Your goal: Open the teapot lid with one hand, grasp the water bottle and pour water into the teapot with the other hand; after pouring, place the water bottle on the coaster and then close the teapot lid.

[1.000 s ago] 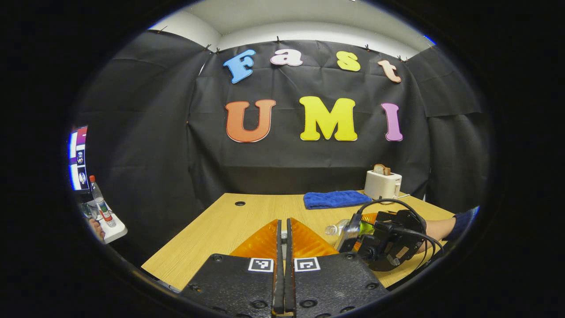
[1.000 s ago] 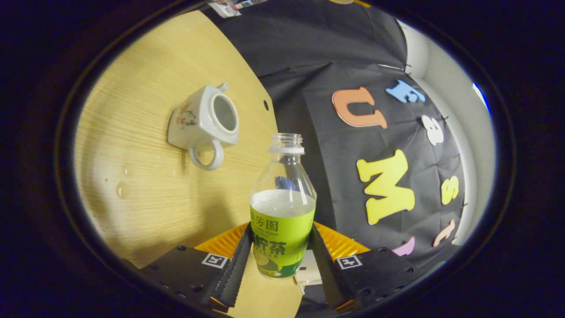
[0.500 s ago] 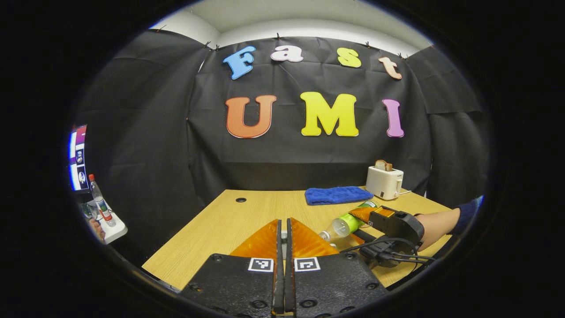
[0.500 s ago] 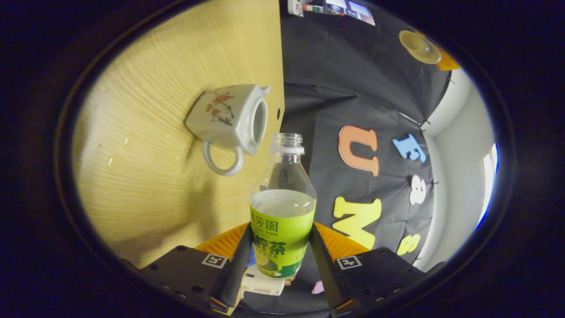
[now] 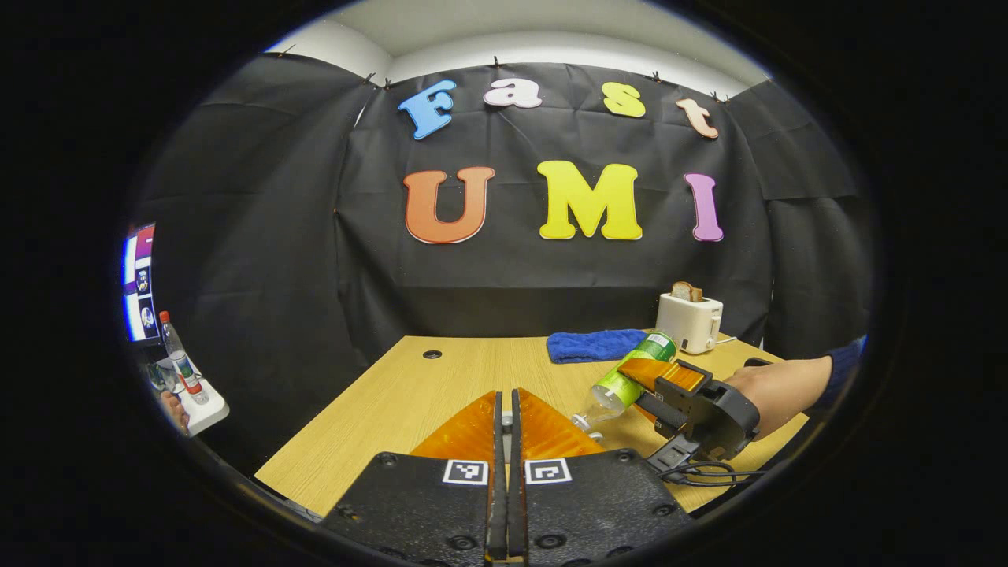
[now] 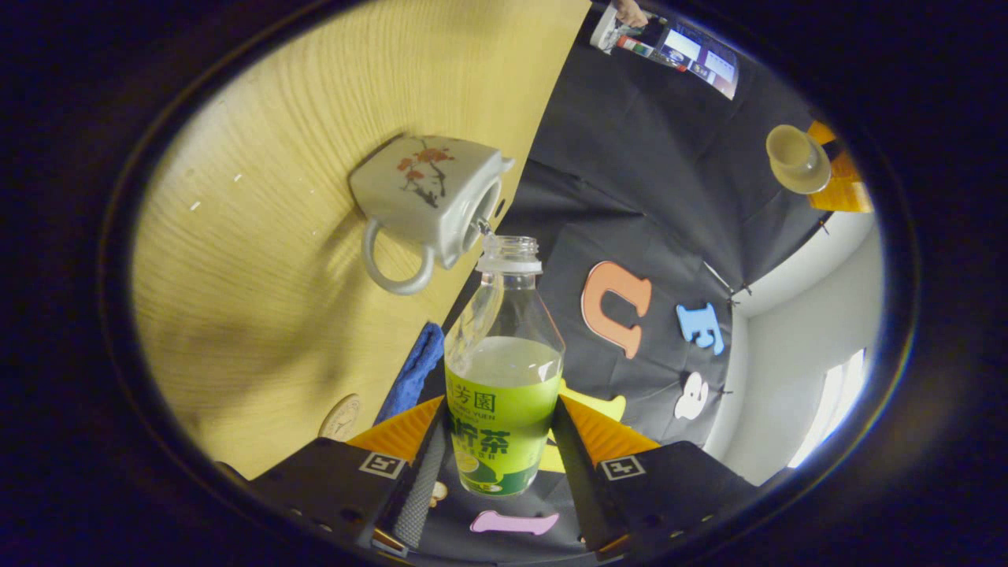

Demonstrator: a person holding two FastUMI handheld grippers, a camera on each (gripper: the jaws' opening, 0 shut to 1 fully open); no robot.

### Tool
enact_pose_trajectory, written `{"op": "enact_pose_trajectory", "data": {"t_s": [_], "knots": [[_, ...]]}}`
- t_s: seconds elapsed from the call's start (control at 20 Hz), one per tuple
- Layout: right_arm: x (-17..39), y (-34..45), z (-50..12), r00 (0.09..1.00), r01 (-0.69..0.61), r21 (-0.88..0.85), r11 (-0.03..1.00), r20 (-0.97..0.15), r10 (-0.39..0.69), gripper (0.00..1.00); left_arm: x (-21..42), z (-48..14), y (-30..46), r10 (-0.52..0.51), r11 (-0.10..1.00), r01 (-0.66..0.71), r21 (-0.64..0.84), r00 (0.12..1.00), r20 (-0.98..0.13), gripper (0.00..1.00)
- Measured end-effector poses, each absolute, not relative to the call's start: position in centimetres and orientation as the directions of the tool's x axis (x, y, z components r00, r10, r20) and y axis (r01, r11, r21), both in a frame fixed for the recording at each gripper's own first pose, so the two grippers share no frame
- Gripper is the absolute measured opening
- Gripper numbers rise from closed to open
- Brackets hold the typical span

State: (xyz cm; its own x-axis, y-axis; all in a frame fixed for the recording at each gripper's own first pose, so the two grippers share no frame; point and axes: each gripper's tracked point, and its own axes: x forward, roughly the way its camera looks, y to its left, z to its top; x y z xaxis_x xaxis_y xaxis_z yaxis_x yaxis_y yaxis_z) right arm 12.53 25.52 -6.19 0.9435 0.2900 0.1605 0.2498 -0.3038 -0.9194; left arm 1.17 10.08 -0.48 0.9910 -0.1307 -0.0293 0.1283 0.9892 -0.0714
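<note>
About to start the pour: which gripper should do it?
Right. The right gripper already clamps the bottle, its mouth tipped at the open teapot. The left gripper holds the lid aside.

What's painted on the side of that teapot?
Red blossoms on dark twigs, on the white teapot; clearest in the right gripper view.

The water bottle's (image 6: pixel 502 378) base is hidden between the fingers (image 6: pixel 421 472); the coaster (image 6: pixel 340 419) is cut off.
</note>
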Motion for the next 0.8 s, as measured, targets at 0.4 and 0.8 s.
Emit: {"op": "enact_pose_trajectory", "data": {"t_s": [0.4, 0.8], "knots": [[11.9, 26.4, -4.2, 0.925, 0.319, -0.878, -0.356, 0.206, 0.321, 0.76, 1.5, -1.1, 10.8, -0.114, 0.99, 0.11, -0.084, 0.992, -0.048, 0.03], [11.6, 26.3, -3.2, 0.911, 0.371, -0.831, -0.415, 0.24, 0.335, 0.74, 1.3, -0.8, 10.5, -0.119, 0.99, 0.116, -0.078, 0.992, -0.043, 0.03]]}}
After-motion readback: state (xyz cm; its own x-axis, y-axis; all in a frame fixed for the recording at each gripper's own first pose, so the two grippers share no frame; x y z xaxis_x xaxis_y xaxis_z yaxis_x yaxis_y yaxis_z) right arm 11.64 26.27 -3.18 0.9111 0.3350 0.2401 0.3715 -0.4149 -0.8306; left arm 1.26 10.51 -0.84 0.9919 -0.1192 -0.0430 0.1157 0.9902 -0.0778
